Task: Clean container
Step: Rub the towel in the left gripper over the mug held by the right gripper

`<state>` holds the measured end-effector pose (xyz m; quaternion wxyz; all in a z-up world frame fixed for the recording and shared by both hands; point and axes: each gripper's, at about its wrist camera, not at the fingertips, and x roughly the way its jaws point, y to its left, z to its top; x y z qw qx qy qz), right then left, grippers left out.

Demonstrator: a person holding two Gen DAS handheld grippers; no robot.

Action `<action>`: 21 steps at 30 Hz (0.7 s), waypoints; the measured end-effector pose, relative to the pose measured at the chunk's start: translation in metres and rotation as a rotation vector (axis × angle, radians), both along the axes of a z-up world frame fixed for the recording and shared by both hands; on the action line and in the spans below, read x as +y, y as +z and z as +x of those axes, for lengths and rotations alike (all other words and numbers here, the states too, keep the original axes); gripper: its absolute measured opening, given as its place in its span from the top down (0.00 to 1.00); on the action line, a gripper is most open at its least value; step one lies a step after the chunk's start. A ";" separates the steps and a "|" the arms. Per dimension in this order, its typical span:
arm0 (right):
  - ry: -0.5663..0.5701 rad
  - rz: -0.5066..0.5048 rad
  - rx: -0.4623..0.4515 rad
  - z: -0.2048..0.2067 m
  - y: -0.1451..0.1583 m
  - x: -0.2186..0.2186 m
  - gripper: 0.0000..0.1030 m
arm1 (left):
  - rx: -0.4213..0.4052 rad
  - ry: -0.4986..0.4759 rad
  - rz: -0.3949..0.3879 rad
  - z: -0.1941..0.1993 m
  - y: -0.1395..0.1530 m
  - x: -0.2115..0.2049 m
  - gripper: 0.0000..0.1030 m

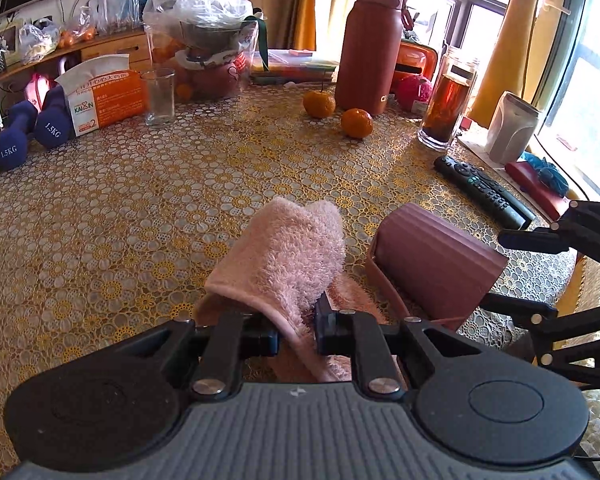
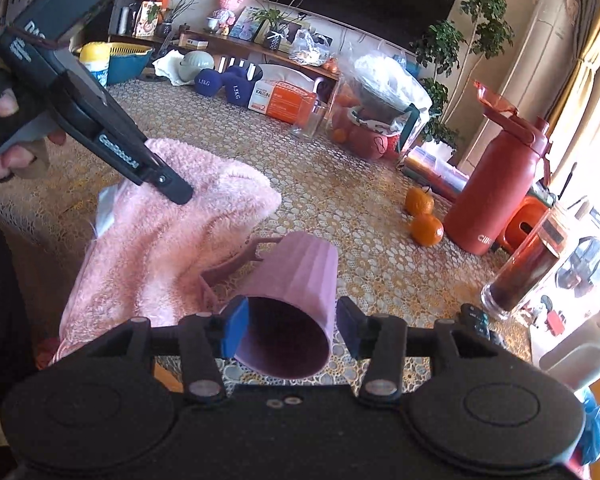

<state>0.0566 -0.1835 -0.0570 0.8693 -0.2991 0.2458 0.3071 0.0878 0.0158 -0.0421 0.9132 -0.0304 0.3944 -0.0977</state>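
Left gripper (image 1: 298,330) clamps the pink towel (image 1: 284,256); right gripper (image 2: 292,330), open, straddles the tipped pink cup (image 2: 292,284) near the table's (image 1: 140,208) edge.

**Legible markings on the worktop**

- Two dark blue dumbbells (image 1: 32,132): each end is marked "1.5KG" in white.
- Orange-and-white tissue pack (image 1: 102,96): brand "KAIXIN", a large red "2", plus small Chinese print too fine to read.
- Tall red bottle (image 2: 496,192): white letters near the base, only partly legible.
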 end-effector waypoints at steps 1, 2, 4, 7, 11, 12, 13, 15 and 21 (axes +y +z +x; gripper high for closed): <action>0.014 -0.031 -0.029 -0.003 -0.003 0.005 0.55 | -0.006 -0.001 -0.006 -0.004 0.001 0.001 0.85; 0.026 -0.056 -0.054 -0.005 -0.005 0.008 0.57 | -0.012 -0.002 -0.012 -0.008 0.003 0.002 0.85; 0.045 -0.104 -0.100 -0.009 -0.010 0.015 0.65 | -0.021 -0.007 -0.020 -0.012 0.006 0.001 0.85; 0.030 -0.138 -0.154 -0.009 -0.015 0.023 0.78 | -0.035 -0.010 -0.031 -0.018 0.008 0.000 0.85; -0.030 -0.049 -0.107 -0.002 -0.007 0.018 0.90 | -0.064 -0.022 -0.039 -0.027 0.014 -0.003 0.85; -0.053 -0.013 -0.085 0.003 -0.004 0.015 0.91 | -0.076 -0.023 -0.043 -0.029 0.016 -0.003 0.85; -0.074 0.027 -0.059 0.006 -0.001 0.010 0.91 | -0.087 -0.024 -0.046 -0.032 0.020 -0.003 0.85; -0.103 0.114 -0.004 0.012 0.006 0.000 0.92 | -0.117 -0.045 -0.067 -0.038 0.029 -0.002 0.85; -0.157 0.327 0.181 0.022 0.014 -0.022 0.98 | -0.217 -0.148 -0.081 -0.058 0.067 -0.019 0.85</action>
